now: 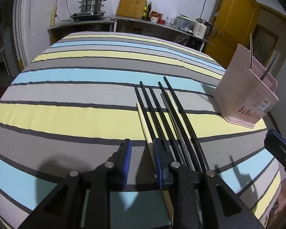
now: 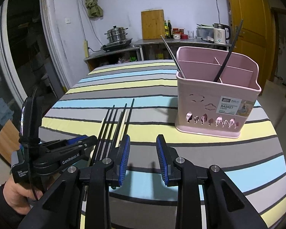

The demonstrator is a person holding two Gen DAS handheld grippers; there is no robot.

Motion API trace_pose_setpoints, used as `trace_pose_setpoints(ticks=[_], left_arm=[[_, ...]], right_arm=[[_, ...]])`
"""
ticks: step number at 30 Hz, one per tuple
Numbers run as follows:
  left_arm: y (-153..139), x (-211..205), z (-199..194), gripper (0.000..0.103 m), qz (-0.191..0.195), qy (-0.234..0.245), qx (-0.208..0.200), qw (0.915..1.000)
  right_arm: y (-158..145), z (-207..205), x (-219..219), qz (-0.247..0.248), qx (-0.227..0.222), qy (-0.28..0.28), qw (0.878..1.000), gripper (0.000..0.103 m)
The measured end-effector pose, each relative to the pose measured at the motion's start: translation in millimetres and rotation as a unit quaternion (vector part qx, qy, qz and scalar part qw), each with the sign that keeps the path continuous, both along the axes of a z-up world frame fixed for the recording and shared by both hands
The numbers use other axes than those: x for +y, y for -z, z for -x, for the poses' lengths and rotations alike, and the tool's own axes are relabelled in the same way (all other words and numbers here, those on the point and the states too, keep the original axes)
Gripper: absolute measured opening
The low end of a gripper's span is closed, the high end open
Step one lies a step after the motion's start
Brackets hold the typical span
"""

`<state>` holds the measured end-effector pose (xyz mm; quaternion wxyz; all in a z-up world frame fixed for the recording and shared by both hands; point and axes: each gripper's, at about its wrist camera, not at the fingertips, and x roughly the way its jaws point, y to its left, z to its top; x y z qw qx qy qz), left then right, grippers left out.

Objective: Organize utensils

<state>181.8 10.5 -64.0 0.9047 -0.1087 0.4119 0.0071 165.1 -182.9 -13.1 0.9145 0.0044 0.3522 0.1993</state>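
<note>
Several chopsticks (image 1: pixel 162 114), black, pale wood and one metal, lie side by side on the striped tablecloth (image 1: pixel 76 114). My left gripper (image 1: pixel 142 159) hangs low over their near ends. Its jaws stand apart, and a pale chopstick (image 1: pixel 145 126) runs between them, close to the right pad (image 1: pixel 158 162); the left pad is clear of it. To the right stands a pink basket (image 2: pixel 215 103) with a metal chopstick (image 2: pixel 171 55) and a black one (image 2: pixel 226 57) leaning in it. My right gripper (image 2: pixel 143 152) is open over bare cloth, just right of the chopsticks (image 2: pixel 114 126). The left gripper (image 2: pixel 89 140) shows beside it, held by a hand (image 2: pixel 15 194).
The pink basket (image 1: pixel 244 99) sits near the table's right edge. Behind the table a counter (image 2: pixel 162 42) carries a steamer pot (image 2: pixel 117 33), a cutting board (image 2: pixel 152 23), bottles and a kettle (image 2: pixel 221 31). A yellow door (image 2: pixel 247 28) is at the back right.
</note>
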Motion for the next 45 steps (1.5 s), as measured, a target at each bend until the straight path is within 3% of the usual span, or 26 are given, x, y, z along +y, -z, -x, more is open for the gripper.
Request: trace_pose_setpoints(ticks=[6, 9, 11, 20, 23, 25, 27, 29, 32, 35, 38, 40, 42, 45], left_arm=[[0.0, -0.4, -12.7, 0.039, -0.015, -0.002, 0.001, 0.9999], [1.0, -8.9, -14.8, 0.039, -0.046, 0.006, 0.009, 0.9989], [0.6, -5.7, -11.8, 0.039, -0.042, 0.008, 0.007, 0.9991], [-0.8, 30.1, 1.7, 0.018, 0.006, 0.028, 0.004, 0.9996], [-3.0, 35.2, 1.5, 0.011, 0.001, 0.044, 0.001, 0.9990], [-4.3, 37.2, -0.7, 0.009, 0.003, 0.067, 0.002, 0.9977], [-3.9, 36.2, -4.5, 0.009, 0.032, 0.111, 0.005, 0.9934], [-5.4, 31.3, -5.7, 0.009, 0.029, 0.135, 0.002, 0.9904], [-4.5, 33.6, -7.2, 0.009, 0.009, 0.118, 0.001, 0.9929], [-0.1, 42.9, -7.6, 0.008, -0.024, 0.070, 0.012, 0.9972], [0.0, 46.6, -5.6, 0.009, 0.001, 0.060, 0.012, 0.9981], [0.6, 50.7, -6.2, 0.015, 0.032, 0.048, 0.015, 0.9982], [1.5, 50.5, -7.5, 0.027, 0.048, 0.043, 0.010, 0.9979], [1.0, 40.5, -10.5, 0.031, 0.018, 0.045, 0.007, 0.9988]], right_arm=[[2.0, 1.3, 1.3, -0.001, 0.003, 0.000, 1.000, 0.030], [2.4, 1.5, 1.7, -0.002, 0.005, 0.001, 1.000, 0.030], [2.3, 2.1, 2.5, -0.001, 0.005, 0.000, 1.000, 0.030], [4.0, 2.0, 2.1, 0.000, 0.005, -0.002, 1.000, 0.030], [5.6, 1.3, 5.6, 0.001, 0.007, -0.007, 1.000, 0.030], [6.7, 0.9, 7.8, 0.002, 0.007, -0.010, 1.000, 0.030], [8.6, -0.9, 10.1, 0.002, 0.010, -0.012, 1.000, 0.030], [11.0, -2.9, 13.7, 0.004, 0.014, -0.014, 1.000, 0.030], [13.6, -3.7, 20.6, 0.008, 0.016, -0.019, 1.000, 0.030], [14.2, -4.6, 23.0, 0.013, 0.016, -0.022, 1.000, 0.030], [16.5, -6.9, 26.1, 0.015, 0.019, -0.024, 0.999, 0.030], [18.1, -7.8, 28.4, 0.018, 0.019, -0.026, 0.999, 0.030], [19.2, -9.5, 30.6, 0.020, 0.020, -0.026, 0.999, 0.030], [20.7, -11.7, 33.9, 0.024, 0.021, -0.027, 0.999, 0.030]])
